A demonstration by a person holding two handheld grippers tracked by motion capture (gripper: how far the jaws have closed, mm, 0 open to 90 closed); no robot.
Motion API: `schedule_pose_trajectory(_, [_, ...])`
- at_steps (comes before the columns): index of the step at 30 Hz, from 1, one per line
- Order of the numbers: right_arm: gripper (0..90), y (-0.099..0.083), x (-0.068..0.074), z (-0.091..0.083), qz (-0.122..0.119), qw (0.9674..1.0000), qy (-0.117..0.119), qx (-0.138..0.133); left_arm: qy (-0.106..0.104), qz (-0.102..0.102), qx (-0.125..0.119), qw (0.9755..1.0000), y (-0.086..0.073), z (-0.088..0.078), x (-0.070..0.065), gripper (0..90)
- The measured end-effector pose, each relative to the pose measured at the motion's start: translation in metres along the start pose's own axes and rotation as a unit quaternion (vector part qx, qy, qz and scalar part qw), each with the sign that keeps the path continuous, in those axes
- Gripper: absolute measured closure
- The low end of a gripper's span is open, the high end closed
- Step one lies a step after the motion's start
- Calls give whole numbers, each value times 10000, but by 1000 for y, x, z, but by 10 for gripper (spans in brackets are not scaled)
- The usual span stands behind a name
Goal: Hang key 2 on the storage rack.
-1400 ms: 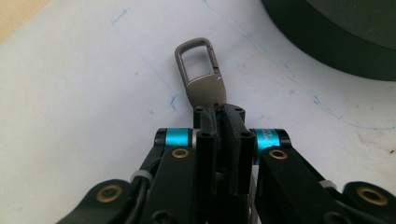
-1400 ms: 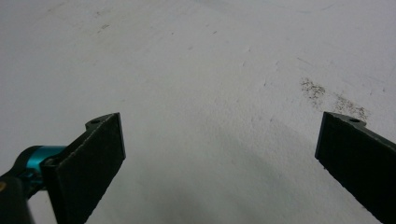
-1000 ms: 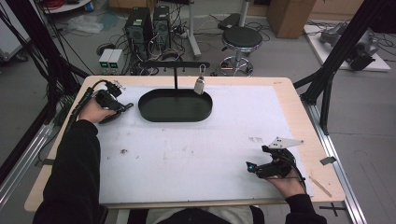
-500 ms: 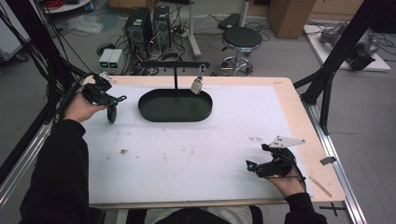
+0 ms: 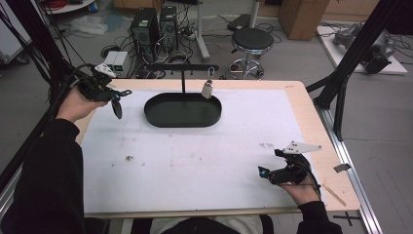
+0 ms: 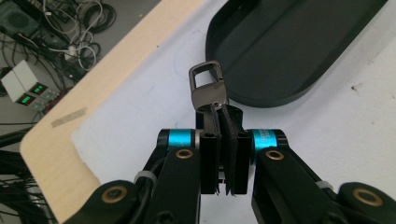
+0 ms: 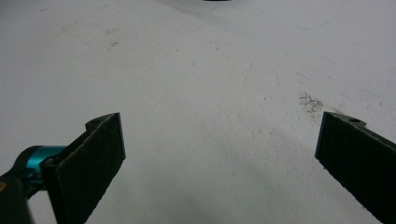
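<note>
Key fob: light, floppy strap, stiff metal clasp; our left gripper clamps its strap

In the left gripper view the strap of the key fob is clamped between the jaws of the left gripper, so its lower part is hidden; the clasp stands clear above. The tray is cut off by the top and right edges. In the high view the fob is too small to make out. In the right gripper view the right-hand jaw of the right gripper runs off the edge.
</note>
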State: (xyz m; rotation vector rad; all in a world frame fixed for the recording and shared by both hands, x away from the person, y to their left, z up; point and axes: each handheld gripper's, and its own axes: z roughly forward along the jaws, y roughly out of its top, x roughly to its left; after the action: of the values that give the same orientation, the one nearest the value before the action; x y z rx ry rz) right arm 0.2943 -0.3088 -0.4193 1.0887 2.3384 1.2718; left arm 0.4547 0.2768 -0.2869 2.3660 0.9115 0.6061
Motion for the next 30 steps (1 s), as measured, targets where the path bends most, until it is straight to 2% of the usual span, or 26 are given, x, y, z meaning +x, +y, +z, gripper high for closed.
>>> schedule_pose_trajectory(3, [8,0,0,-1,31,10000,15,-17,55,11,-46,10000,7,-5,-2,858])
schedule_pose_trajectory(6, [8,-1,0,-1,41,10000,15,-22,54,133,-67,9999,15,-11,-6,858])
schedule_pose_trajectory(12, [8,-2,-1,-1,53,10000,5,-18,96,263,-268,9992,30,-20,-12,857])
schedule_pose_trajectory(17, [8,-1,-2,-1,36,10000,21,-37,99,224,-431,9988,37,-20,-15,856])
schedule_pose_trajectory(21, [8,-1,-2,-2,57,10000,28,-68,109,263,-333,9990,42,-16,-16,856])
schedule_pose_trajectory(25, [8,0,-3,-1,48,9999,41,-81,148,240,-449,9986,50,-16,-19,855])
schedule_pose_trajectory(30, [8,0,-2,1,59,10000,66,-35,103,362,-616,9974,66,-18,-26,854])
